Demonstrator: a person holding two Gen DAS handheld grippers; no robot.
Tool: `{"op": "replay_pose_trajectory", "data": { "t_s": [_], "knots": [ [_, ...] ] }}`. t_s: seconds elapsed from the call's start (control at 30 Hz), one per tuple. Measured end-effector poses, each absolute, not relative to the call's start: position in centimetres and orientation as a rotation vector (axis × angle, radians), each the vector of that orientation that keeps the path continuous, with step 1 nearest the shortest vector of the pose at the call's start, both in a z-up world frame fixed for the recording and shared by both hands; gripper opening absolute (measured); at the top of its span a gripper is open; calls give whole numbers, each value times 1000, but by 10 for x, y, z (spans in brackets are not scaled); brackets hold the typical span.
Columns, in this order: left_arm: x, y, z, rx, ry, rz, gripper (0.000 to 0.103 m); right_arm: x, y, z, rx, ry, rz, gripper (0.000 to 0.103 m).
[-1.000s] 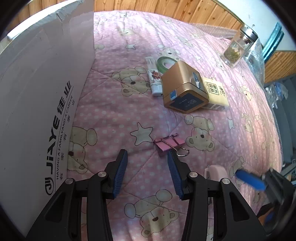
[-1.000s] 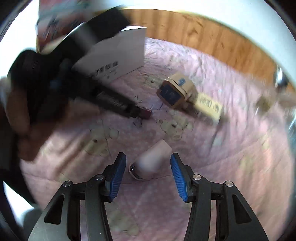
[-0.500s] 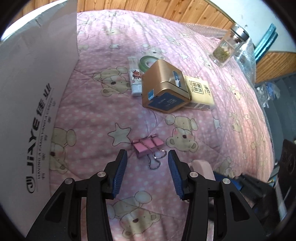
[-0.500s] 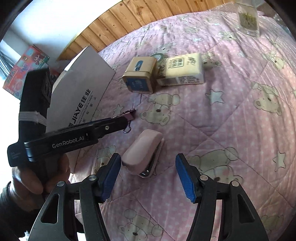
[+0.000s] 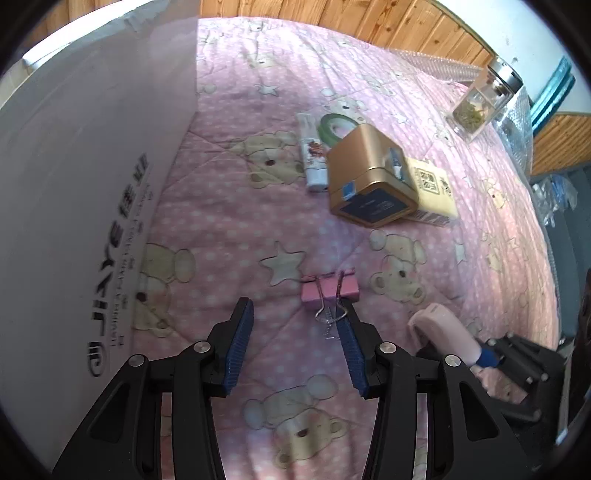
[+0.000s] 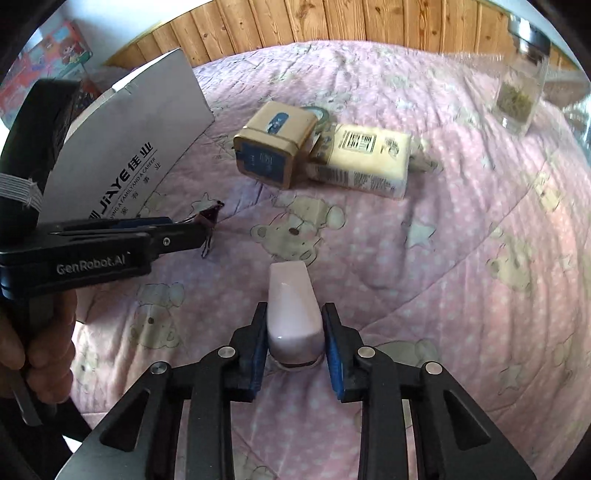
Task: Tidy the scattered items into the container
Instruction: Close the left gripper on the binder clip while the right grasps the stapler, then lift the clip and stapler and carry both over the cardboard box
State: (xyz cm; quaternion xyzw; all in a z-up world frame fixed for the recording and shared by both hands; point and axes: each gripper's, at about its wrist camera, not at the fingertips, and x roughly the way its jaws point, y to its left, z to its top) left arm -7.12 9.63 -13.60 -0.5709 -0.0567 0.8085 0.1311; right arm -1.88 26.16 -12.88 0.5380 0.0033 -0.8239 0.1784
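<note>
Nearest the right wrist camera, right claw (image 6: 295, 345) clamped on a pale pink stapler (image 6: 293, 314), blue pads pressed to both its sides, stapler's far end pointing away over the pink bear-print quilt (image 6: 461, 258) of the bed. Left claw (image 5: 293, 341) spread wide, nothing between its pads; right pad tip touching or just at the wire handles of a pink binder clip (image 5: 330, 291) lying on the quilt, contact hard to tell. In the right wrist view the left claw comes in from the left side, held in a hand (image 6: 44, 332), tip at the clip. Stapler also visible low right in the left wrist view with the right claw on it. White cardboard box (image 5: 85, 192) with JiAYE print, the container, stands along the left side, close beside the left claw. Farther out, gold tin (image 5: 369, 181) with blue lid lies on its side, touching a yellow packet (image 6: 364, 158) to its right. Behind the tin, small white tube (image 5: 313, 157) and green tape roll (image 5: 334, 125), just beside each other. Far right, glass jar (image 5: 480, 107) with metal lid and greenish contents, well apart from the rest. Wood panelling (image 6: 332, 22) at back.
</note>
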Motion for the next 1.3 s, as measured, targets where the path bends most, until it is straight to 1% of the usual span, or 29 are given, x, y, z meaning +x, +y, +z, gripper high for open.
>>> {"op": "replay_pose_trajectory", "data": {
  "t_s": [0.17,0.27,0.3,0.33,0.37,0.5,0.53,0.57,0.6,0.7,0.77,0.8,0.97,1.3],
  "knots": [
    [-74,111,-138,-1644,-192,2325,49,-22,260,-132,1531,-20,-2327,33],
    [-72,116,-140,-1619,-142,2365,49,-23,259,-132,1528,-27,-2331,33],
    [-71,118,-140,-1607,-106,2385,46,-23,258,-133,1534,-37,-2353,33],
    [-70,120,-140,-1601,-71,2402,35,-22,258,-132,1531,-33,-2355,33],
    [-69,121,-140,-1589,-46,2410,35,-22,259,-132,1529,-34,-2354,33],
    [-70,120,-140,-1585,-77,2404,35,-22,259,-132,1527,-44,-2354,32],
    [-71,119,-141,-1585,-99,2401,38,-22,258,-132,1526,-35,-2358,32],
    [-69,117,-141,-1573,-110,2396,44,-21,256,-132,1522,-21,-2363,33],
    [-67,117,-141,-1563,-93,2396,45,-20,255,-132,1518,-5,-2366,33],
    [-63,126,-141,-1529,35,2409,44,-18,256,-130,1511,5,-2363,31],
    [-64,130,-141,-1517,93,2433,34,-19,258,-130,1516,-25,-2360,29],
    [-64,130,-141,-1514,89,2429,34,-20,259,-130,1517,-41,-2358,28],
    [-63,121,-133,-1511,53,2434,33,-18,262,-124,1509,-123,-2330,27],
    [-64,113,-106,-1451,-22,2498,33,-14,254,-92,1421,-161,-2346,28]
  ]
}}
